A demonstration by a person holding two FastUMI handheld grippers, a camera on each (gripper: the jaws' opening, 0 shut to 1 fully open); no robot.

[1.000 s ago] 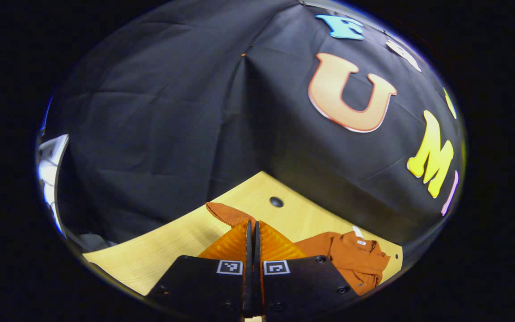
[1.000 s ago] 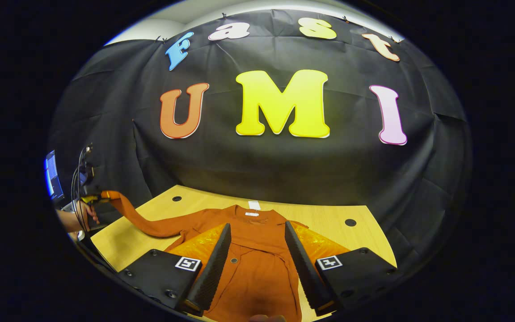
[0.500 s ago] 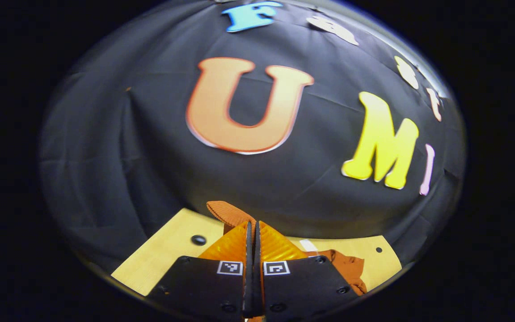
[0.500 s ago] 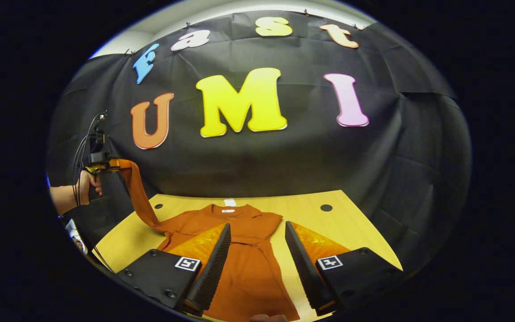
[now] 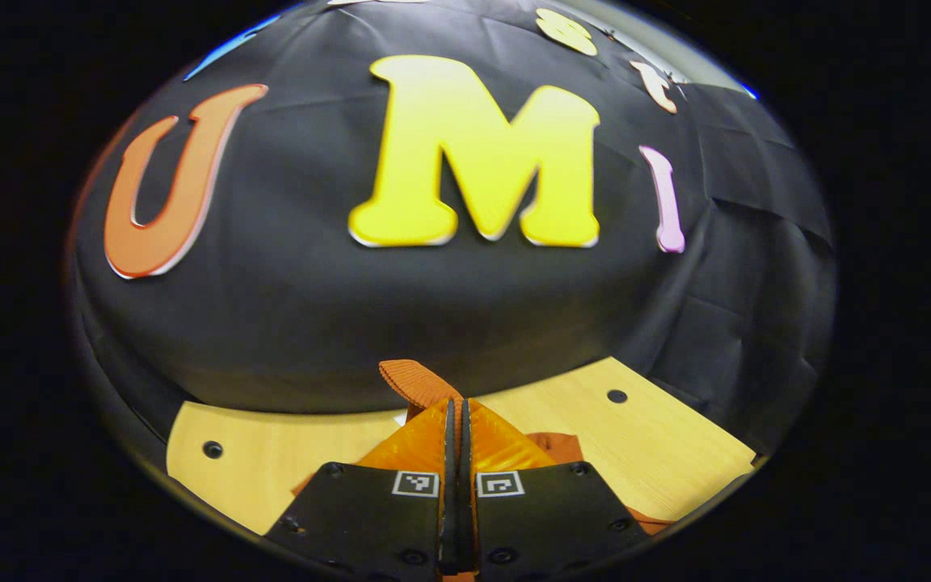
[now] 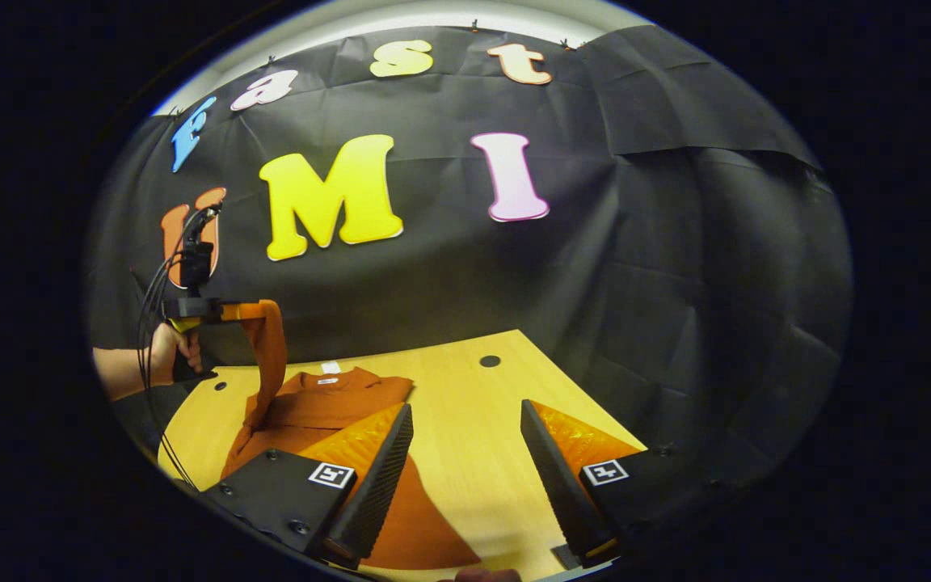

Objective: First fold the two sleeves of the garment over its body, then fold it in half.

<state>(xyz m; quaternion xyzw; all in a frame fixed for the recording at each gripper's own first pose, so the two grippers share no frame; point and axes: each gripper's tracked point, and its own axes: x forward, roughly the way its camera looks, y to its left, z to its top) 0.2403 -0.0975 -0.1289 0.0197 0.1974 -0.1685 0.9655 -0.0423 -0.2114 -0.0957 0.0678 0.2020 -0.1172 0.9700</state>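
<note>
A rust-orange garment [image 6: 316,408] lies flat on the wooden table [image 6: 465,404], collar toward the wall. In the left gripper view, my left gripper [image 5: 456,408] is shut on the ribbed cuff [image 5: 413,380] of one sleeve, with part of the garment [image 5: 564,443] below it. In the right gripper view that left gripper [image 6: 231,311], held by a hand [image 6: 165,356], hangs high above the garment's left side, and the sleeve [image 6: 273,360] drapes down from it onto the body. My right gripper [image 6: 465,424] is open, with bare table between its fingers and the garment under its left finger [image 6: 389,453].
The table has small dark holes [image 6: 490,360] [image 5: 616,396] near its far edge, close to the black cloth wall. Bare wood stretches to the right of the garment. Cables [image 6: 150,307] trail from the left gripper.
The left gripper has lifted the sleeve and carried it rightward, from stretched out sideways to hanging over the body. The right gripper has swung right, off the garment's middle, and stays open.
</note>
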